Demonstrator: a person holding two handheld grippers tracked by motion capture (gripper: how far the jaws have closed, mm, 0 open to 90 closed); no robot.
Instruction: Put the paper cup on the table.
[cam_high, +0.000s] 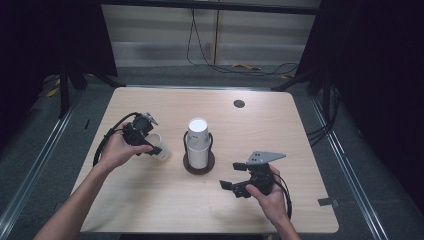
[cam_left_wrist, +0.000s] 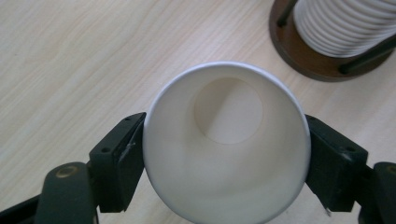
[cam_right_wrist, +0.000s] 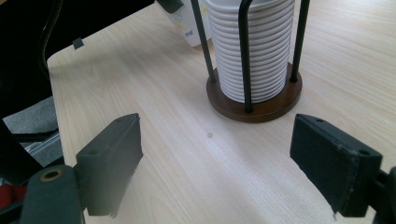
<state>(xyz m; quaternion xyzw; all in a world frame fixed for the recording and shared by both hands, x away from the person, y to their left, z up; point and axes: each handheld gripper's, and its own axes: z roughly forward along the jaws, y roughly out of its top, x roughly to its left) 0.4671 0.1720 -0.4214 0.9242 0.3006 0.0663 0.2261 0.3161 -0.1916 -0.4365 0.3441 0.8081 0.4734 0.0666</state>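
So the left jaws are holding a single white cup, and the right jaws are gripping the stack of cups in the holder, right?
Not quite. The right gripper grips nothing: in the right gripper view its jaws stand open over bare table, short of the stack of cups. The left gripper does hold the single white cup.

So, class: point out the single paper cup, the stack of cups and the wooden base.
paper cup (cam_left_wrist: 226, 154), left gripper view, inner wall.
stack of cups (cam_right_wrist: 252, 51), right gripper view, ribbed side.
wooden base (cam_right_wrist: 233, 106), right gripper view, front edge.

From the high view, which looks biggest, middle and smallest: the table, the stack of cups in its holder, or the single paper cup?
1. Table, by far the largest.
2. Stack of cups in its holder, taller and wider than the single cup.
3. Single paper cup between the left claw's jaws, smallest, though partly hidden by it.
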